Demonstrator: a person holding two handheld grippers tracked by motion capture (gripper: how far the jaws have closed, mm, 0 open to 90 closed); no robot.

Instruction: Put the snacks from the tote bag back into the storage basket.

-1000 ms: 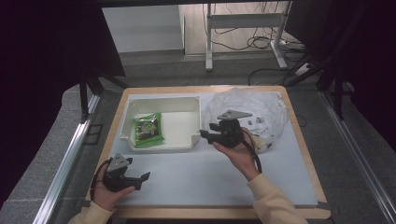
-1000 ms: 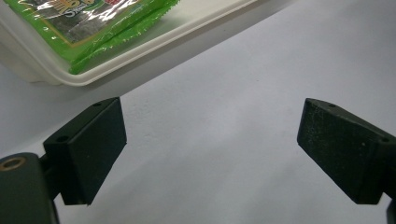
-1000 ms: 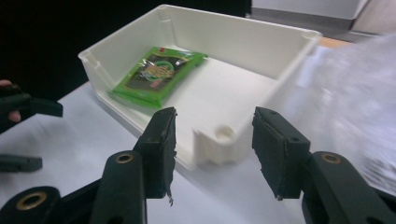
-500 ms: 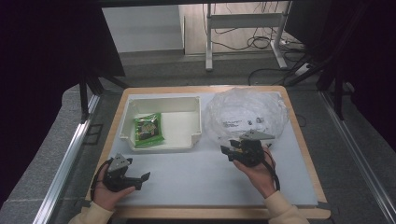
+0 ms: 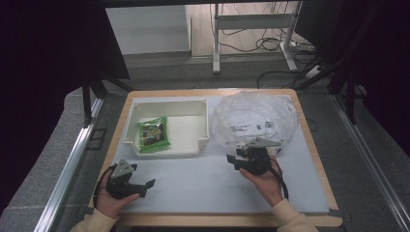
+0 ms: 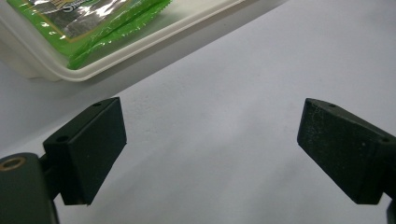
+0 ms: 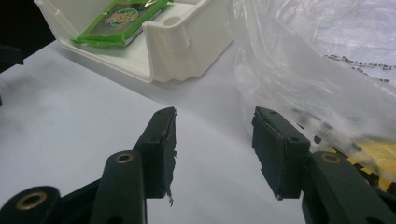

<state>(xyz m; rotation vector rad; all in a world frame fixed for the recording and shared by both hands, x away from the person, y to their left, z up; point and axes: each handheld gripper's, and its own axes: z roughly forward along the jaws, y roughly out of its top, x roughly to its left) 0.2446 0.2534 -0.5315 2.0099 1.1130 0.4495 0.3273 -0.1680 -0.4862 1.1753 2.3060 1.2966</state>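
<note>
R gripper (image 5: 235, 161) pulled back, white table (image 5: 203, 183)

The right gripper (image 7: 214, 154) has two black jaws, and they stand apart with nothing between them. Under them lies a white table top (image 7: 70, 126). A white tray (image 7: 180, 46) sits farther off, up and to the left. A green packet (image 7: 119, 21) lies inside the tray. On the right is a big clear plastic bag (image 7: 317, 70), crinkled, just beside the right jaw. Something yellow (image 7: 373, 149) shows through the bag low down.
</note>
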